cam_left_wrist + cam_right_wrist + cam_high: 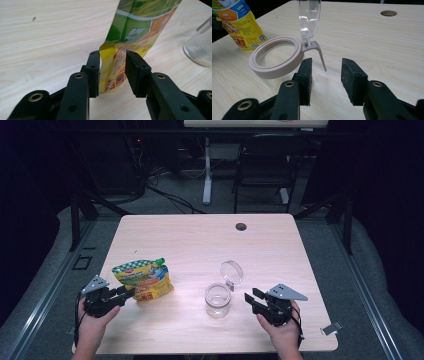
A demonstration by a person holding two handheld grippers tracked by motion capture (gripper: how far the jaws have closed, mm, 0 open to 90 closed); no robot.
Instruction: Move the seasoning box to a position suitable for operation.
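At the desk's [200, 235] left front, the left hand-held gripper [129, 293] is straddling the lower corner of the standing yellow-green pouch [144, 280], its jaws apart with the pouch's edge between them, not yet pinched. Farther right, the open glass jar [218, 300] is standing just beside the right hand-held gripper [251, 299], whose jaws are gaping empty, pointing at the jar's hinged lid [308, 17].

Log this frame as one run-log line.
left claw: open, straddling pouch bottom edge | right claw: open, beside jar | jar lid: flipped up
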